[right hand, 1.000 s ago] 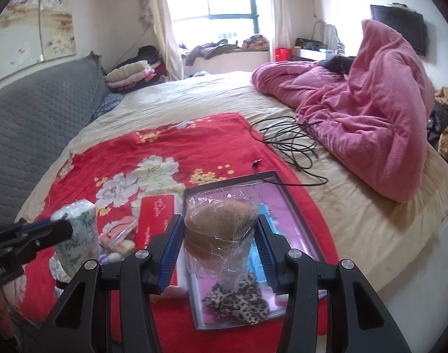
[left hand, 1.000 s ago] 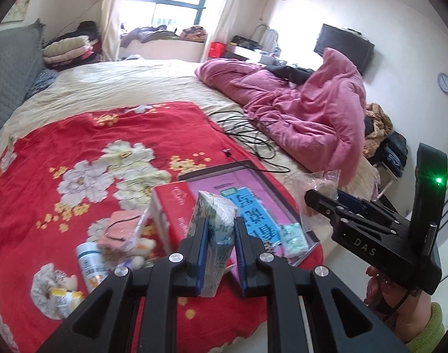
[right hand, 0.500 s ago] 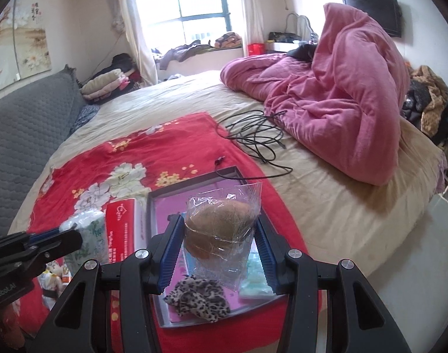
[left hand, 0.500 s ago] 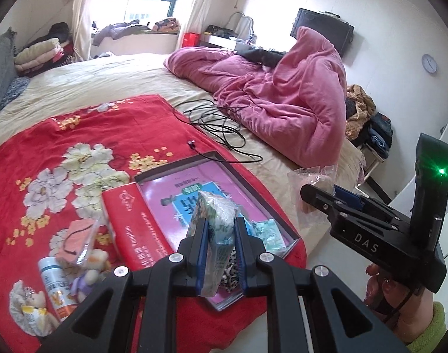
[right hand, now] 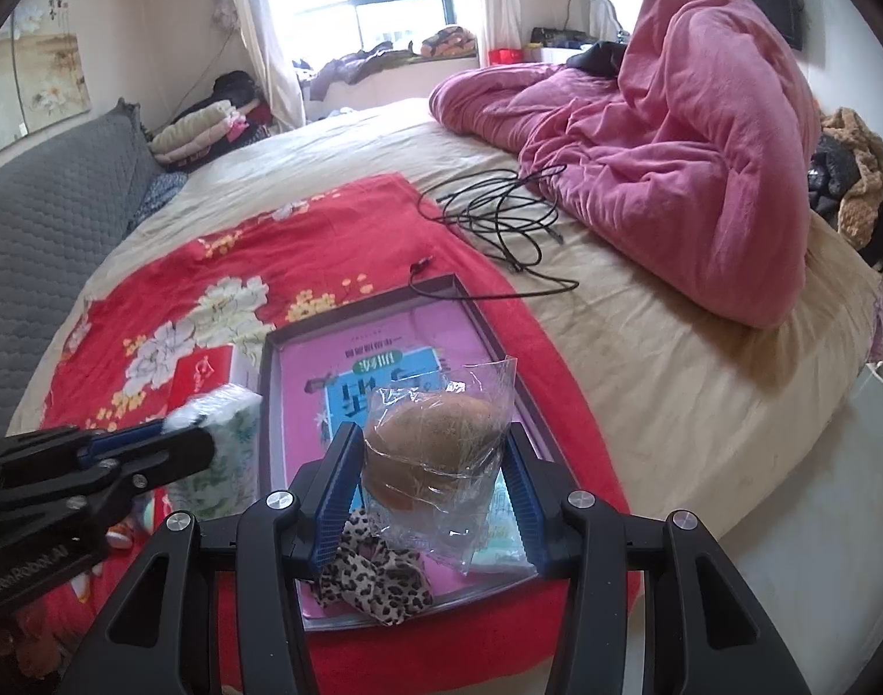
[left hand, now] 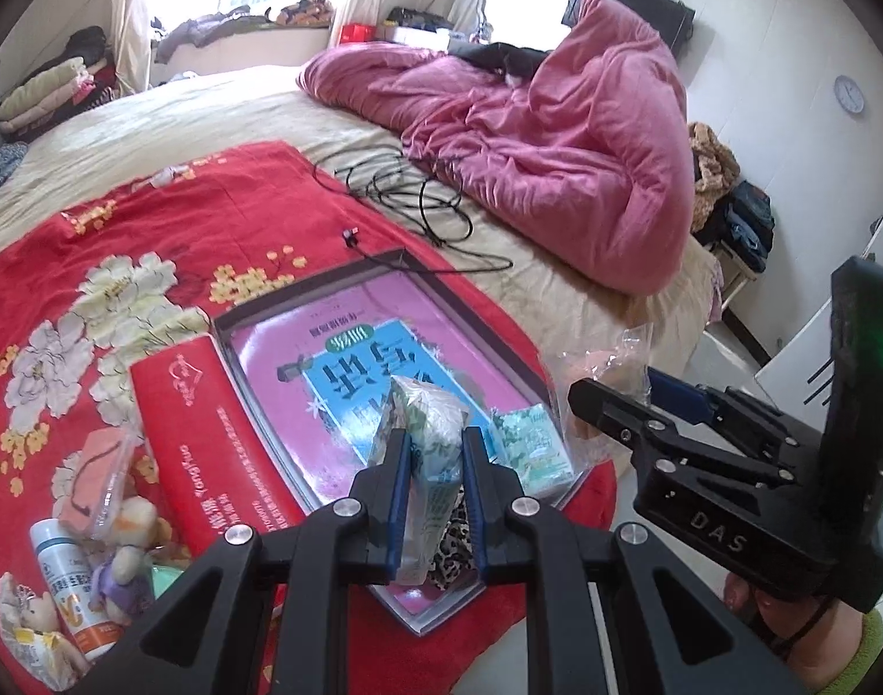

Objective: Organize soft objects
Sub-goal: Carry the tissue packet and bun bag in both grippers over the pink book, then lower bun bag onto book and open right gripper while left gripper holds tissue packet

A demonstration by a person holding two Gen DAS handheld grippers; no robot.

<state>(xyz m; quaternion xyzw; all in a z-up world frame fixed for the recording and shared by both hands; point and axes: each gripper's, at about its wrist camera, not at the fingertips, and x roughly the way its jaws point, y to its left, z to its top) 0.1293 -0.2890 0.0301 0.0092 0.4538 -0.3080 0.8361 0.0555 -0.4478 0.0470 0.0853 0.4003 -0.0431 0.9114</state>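
My left gripper [left hand: 433, 452] is shut on a green-and-white tissue pack [left hand: 430, 463] and holds it above the near end of a shallow dark tray [left hand: 325, 284] with a pink-and-blue printed bottom. My right gripper [right hand: 433, 463] is shut on a brown bun in a clear plastic bag [right hand: 435, 452], above the same tray [right hand: 360, 307]. A leopard-print scrunchie [right hand: 378, 579] and a second tissue pack [left hand: 534, 452] lie in the tray's near end. The left gripper and its pack [right hand: 221, 452] show at the left of the right wrist view.
A red box [left hand: 204, 440] lies beside the tray on the red floral blanket [left hand: 123, 220]. Small plush toys [left hand: 123, 556], a pill bottle [left hand: 65, 596] and a pink bagged item [left hand: 94, 480] sit left. Black cable [left hand: 418, 197] and a pink duvet [left hand: 557, 133] lie beyond. The bed edge is near right.
Both grippers have moved right and towards the tray, each still holding its object. The tissue pack now hangs over the tray's near end rather than over the red box.
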